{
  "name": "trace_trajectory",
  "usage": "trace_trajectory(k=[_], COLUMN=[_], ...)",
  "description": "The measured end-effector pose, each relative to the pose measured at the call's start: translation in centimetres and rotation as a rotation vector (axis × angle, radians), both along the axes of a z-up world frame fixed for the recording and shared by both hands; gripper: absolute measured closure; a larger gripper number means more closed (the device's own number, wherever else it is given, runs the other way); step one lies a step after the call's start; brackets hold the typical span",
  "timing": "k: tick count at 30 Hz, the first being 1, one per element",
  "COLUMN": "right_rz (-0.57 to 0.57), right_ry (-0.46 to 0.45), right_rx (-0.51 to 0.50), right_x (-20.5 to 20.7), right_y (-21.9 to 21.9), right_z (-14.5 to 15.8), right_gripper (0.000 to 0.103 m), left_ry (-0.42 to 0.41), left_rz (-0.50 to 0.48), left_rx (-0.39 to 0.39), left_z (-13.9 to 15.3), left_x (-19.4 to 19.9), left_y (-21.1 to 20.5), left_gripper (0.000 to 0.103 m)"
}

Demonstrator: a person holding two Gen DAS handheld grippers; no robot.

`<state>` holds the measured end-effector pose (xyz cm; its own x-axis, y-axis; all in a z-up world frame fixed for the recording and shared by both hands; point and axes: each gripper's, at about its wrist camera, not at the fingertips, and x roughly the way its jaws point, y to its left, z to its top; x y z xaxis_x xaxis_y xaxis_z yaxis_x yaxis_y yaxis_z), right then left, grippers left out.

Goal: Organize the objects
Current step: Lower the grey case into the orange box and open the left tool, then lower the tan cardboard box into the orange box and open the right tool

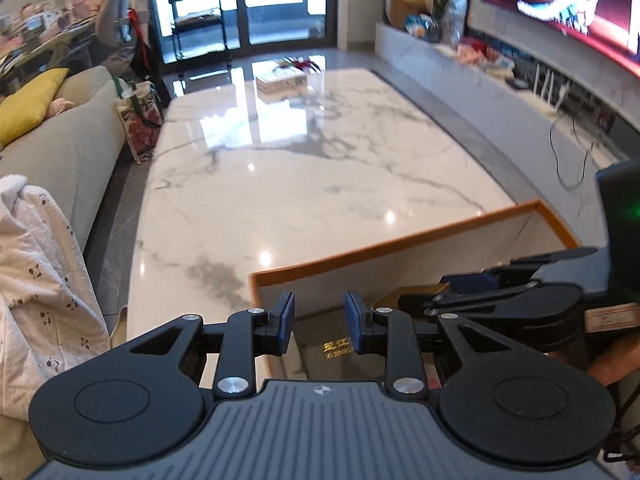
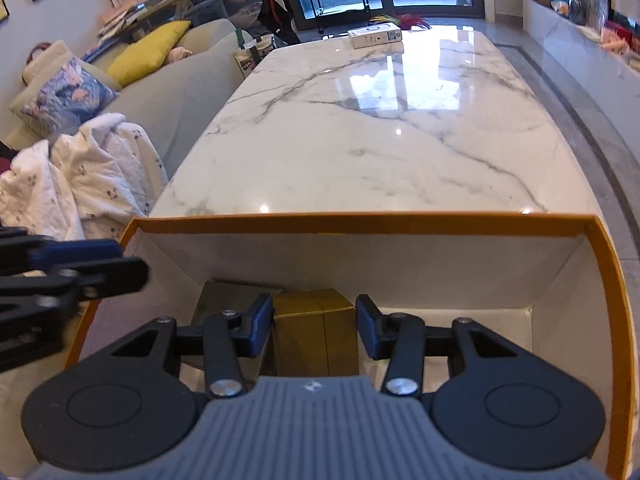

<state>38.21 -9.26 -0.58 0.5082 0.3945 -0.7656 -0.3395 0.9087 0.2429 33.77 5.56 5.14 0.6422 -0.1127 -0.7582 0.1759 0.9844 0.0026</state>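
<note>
Item one, the bench (image 2: pixel 360 128): a long white marble top with grey veins, glossy, mostly bare. Item two, an open box (image 2: pixel 360 225) with an orange rim and pale inner walls, standing at the bench's near end; I see it from both wrist views. Item three, inside that box: a gold carton (image 2: pixel 314 332) upright against the far wall, and just left of it a dark olive carton (image 2: pixel 224 300) (it carries gold lettering in my left view, too small to read). Item four, my left tongs (image 1: pixel 320 322): jaws apart by a modest gap with nothing between the blue pads, hovering over the box's left end above the dark carton (image 1: pixel 320 360). Item five, my right tongs (image 2: pixel 315 330): jaws part open, one pad on each side of the gold carton; whether the pads press on it or merely flank it I cannot tell. The right tongs also cross the right edge of my left view (image 1: pixel 472 292), and the left tongs cross the left edge of my right view. Item six, at the bench's far end: a small white box (image 2: pixel 375 36) lying flat. Item seven, beside the bench: a grey sofa (image 2: pixel 192 92) with a yellow cushion (image 2: pixel 150 50) and a white quilt (image 2: pixel 76 176).
</note>
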Motion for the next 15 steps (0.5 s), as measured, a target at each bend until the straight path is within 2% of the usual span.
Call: trace_trajectory(k=[3, 7, 9, 15], right_rz=[0.033, 0.045, 0.051, 0.015], right_ry=[0.013, -0.027, -0.017, 0.141], right_rx=[-0.008, -0.074, -0.076, 0.031], right_x=[-0.2, -0.8, -0.7, 0.7], right_y=[1.4, 2.8, 2.7, 0.5], right_z=[0.0, 0.5, 0.6, 0.5], right_gripper=[0.056, 0.056, 0.056, 0.056], left_ry=[-0.004, -0.001, -0.001, 0.01], left_rz=[0.024, 0.048, 0.051, 0.071], left_rx=[-0.033, -0.053, -0.069, -0.108], left_z=[0.0, -0.2, -0.2, -0.7], left_x=[-0.3, -0.7, -1.0, -1.5], left_y=[1.5, 3.2, 3.8, 4.8], left_gripper=[0.071, 0.071, 0.071, 0.071])
